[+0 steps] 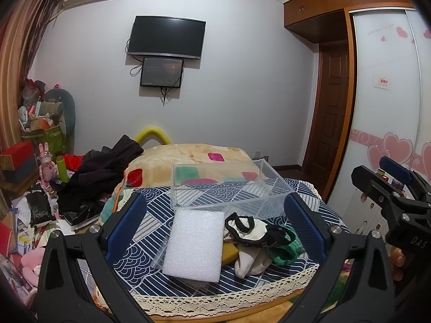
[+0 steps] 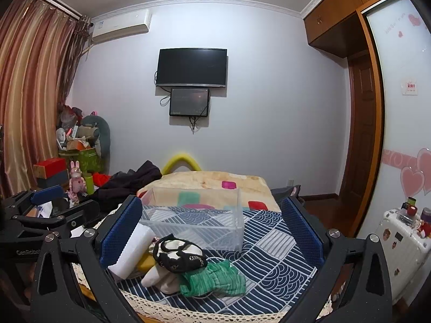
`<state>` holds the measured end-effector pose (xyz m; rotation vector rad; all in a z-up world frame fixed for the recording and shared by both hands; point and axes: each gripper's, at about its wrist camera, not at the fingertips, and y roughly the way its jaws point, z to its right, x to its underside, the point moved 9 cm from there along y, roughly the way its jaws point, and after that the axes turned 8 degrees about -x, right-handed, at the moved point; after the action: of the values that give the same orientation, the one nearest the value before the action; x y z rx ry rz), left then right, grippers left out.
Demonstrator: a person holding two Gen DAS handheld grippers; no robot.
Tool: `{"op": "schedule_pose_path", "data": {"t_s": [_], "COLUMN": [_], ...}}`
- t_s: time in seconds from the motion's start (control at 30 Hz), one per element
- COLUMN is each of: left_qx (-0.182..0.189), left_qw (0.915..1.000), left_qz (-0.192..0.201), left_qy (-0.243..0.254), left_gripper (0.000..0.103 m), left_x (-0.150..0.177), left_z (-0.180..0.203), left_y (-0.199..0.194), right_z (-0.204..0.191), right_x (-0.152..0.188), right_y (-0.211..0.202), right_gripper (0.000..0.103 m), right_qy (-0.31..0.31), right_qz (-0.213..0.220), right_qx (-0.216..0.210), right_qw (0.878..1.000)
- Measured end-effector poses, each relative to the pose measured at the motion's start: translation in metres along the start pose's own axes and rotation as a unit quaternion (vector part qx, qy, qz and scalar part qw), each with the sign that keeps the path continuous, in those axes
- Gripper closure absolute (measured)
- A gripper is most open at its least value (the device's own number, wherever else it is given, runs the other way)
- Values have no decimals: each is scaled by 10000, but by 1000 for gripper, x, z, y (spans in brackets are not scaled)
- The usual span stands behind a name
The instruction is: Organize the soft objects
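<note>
Both sets of jaws apart, empty. Soft pile (image 2: 188, 266) and foam block (image 1: 195, 245) heaped between the jaws on the cloth; clear bin (image 1: 229, 185) beyond, open-topped, evidently awaiting loading.

Ahead of the left claw (image 1: 215, 223), the white foam block (image 1: 195, 245) hides most of the yellow sponge (image 1: 229, 253), the tangled cream, black and green cloth pile (image 1: 258, 245) cannot be told apart item by item, and the frame's right edge crops the right claw (image 1: 388, 183).
</note>
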<state>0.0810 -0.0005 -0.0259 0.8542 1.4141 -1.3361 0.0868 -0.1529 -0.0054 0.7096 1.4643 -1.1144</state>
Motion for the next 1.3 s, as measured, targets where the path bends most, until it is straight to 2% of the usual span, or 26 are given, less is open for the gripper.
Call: {"op": "schedule_pose_path", "data": {"t_s": [0.8,0.93,1.07,1.17,1.3], "left_qx": [55,60,56,132,96], "left_qw": [10000,9999,9994,9967,9914], "left_qz": [-21,-104,-346,-795,-1283], "left_qy": [0,17,14,-73,-255], "left_gripper": [0,0,0,0,0], "left_x": [-1,3,14,32,55], "left_z": [1,-1,-7,-14,-21], "left_y": [1,8,27,51,79], "right_z": [2,5,9,13,13], "right_x": [-1,3,13,24,45], "right_y": [2,9,19,31,48], "right_gripper": [0,0,0,0,0], "right_qy": [10,91,177,140,205], "right_qz": [-34,-140,-310,-479,-837], "right_qx": [11,-103,-216,-181,-334], "right_qw": [10000,9998,9991,9986,9957]}}
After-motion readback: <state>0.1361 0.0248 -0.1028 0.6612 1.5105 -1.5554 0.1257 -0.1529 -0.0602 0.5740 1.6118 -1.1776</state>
